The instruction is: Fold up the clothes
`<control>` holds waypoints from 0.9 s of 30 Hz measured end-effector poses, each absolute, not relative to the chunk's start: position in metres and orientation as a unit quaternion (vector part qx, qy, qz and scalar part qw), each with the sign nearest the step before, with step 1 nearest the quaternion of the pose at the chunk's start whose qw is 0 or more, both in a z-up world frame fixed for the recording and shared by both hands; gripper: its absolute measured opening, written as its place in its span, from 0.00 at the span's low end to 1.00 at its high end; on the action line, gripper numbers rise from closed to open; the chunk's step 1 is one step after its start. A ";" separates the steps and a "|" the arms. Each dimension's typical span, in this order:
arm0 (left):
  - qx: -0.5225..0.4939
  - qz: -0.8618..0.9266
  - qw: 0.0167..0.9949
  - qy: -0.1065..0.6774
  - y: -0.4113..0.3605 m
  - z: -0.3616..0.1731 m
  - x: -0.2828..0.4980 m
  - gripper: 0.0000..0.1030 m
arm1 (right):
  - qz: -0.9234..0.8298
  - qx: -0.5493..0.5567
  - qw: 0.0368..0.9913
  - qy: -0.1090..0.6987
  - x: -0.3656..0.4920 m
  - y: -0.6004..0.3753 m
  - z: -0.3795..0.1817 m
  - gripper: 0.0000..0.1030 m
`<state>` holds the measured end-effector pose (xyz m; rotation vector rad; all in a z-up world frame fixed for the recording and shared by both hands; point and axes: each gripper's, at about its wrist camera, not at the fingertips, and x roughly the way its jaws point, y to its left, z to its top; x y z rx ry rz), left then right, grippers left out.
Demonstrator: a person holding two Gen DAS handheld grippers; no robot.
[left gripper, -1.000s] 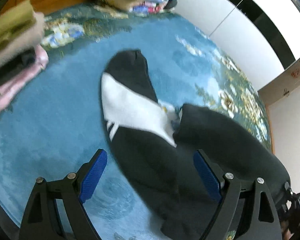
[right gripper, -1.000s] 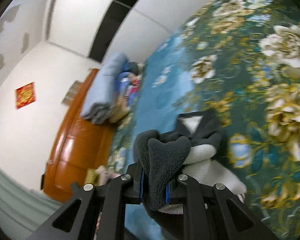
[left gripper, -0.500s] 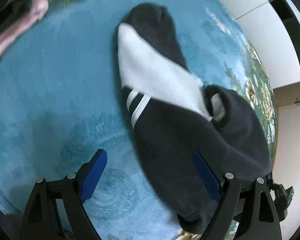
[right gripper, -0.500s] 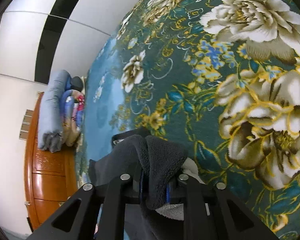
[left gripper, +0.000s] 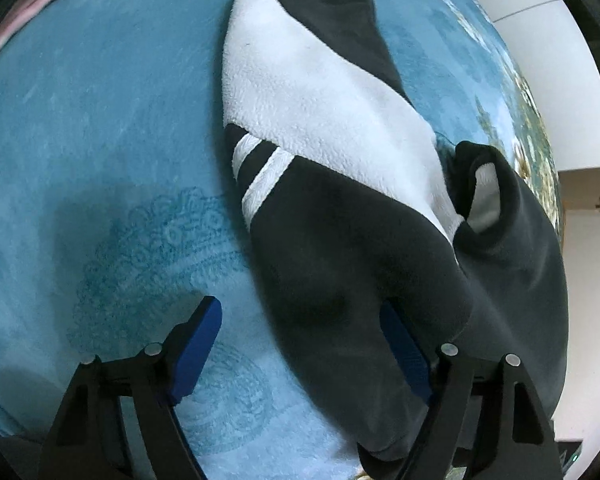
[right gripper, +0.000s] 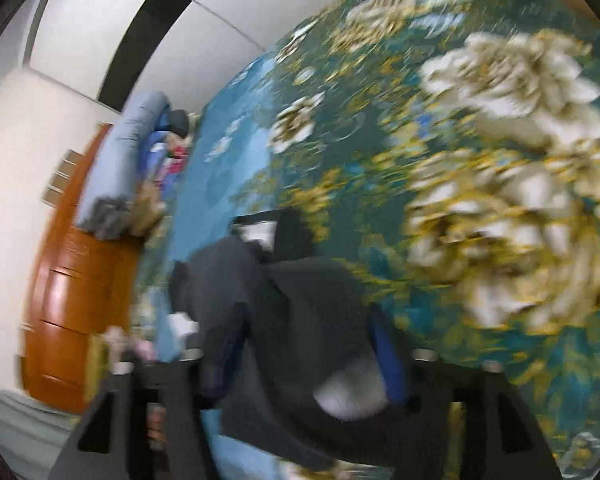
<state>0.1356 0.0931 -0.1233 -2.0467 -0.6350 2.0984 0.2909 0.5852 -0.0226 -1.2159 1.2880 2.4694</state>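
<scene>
One garment: black-and-white fleece top [left gripper: 340, 152], flat on blue floral blanket [left gripper: 100, 140]
Left gripper [left gripper: 304, 344]: jaws wide, closing; near hem between pads
Right gripper [right gripper: 304, 344]: jaws opening; fleece between, unpinched

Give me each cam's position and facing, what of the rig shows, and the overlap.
Left wrist: on the left gripper, aimed steeply down at the black-and-white fleece garment on the blue blanket; jaws closing, not pressing it.
Right wrist: on the right gripper, facing across the floral bedspread toward the wooden cabinet; jaws opening, blurred.
Shared: the garment.
</scene>
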 end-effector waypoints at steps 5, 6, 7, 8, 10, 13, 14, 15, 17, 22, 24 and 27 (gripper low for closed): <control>-0.687 0.693 0.066 -0.211 0.089 -0.127 0.135 0.68 | 0.790 -0.394 0.079 0.463 0.326 0.599 -0.036 0.70; -0.686 0.692 0.063 -0.214 0.088 -0.128 0.136 0.65 | 0.786 -0.396 0.075 0.469 0.334 0.597 -0.040 0.70; -0.686 0.693 0.061 -0.215 0.087 -0.128 0.136 0.63 | 0.779 -0.402 0.068 0.476 0.342 0.594 -0.045 0.70; -0.686 0.693 0.059 -0.213 0.088 -0.128 0.137 0.63 | 0.770 -0.409 0.059 0.485 0.350 0.587 -0.054 0.70; -0.685 0.696 0.059 -0.208 0.090 -0.128 0.139 0.63 | 0.745 -0.431 0.041 0.508 0.363 0.571 -0.078 0.70; -0.685 0.698 0.071 -0.195 0.097 -0.126 0.142 0.53 | 0.719 -0.452 0.032 0.526 0.367 0.553 -0.112 0.70; -0.686 0.698 0.074 -0.191 0.099 -0.125 0.142 0.53 | 0.715 -0.450 0.031 0.534 0.366 0.549 -0.120 0.70; -0.687 0.698 0.078 -0.187 0.101 -0.125 0.143 0.53 | 0.716 -0.440 0.032 0.541 0.363 0.549 -0.126 0.70; -0.688 0.696 0.076 -0.191 0.100 -0.126 0.144 0.52 | 0.720 -0.416 0.040 0.554 0.358 0.550 -0.134 0.70; -0.680 0.696 0.075 -0.218 0.092 -0.125 0.146 0.34 | 0.725 -0.353 0.046 0.590 0.348 0.556 -0.136 0.70; -0.680 0.694 0.079 -0.223 0.092 -0.125 0.147 0.28 | 0.728 -0.341 0.047 0.593 0.345 0.557 -0.133 0.67; -0.673 0.698 0.080 -0.231 0.086 -0.122 0.151 0.07 | 0.724 -0.349 0.053 0.592 0.338 0.556 -0.129 0.31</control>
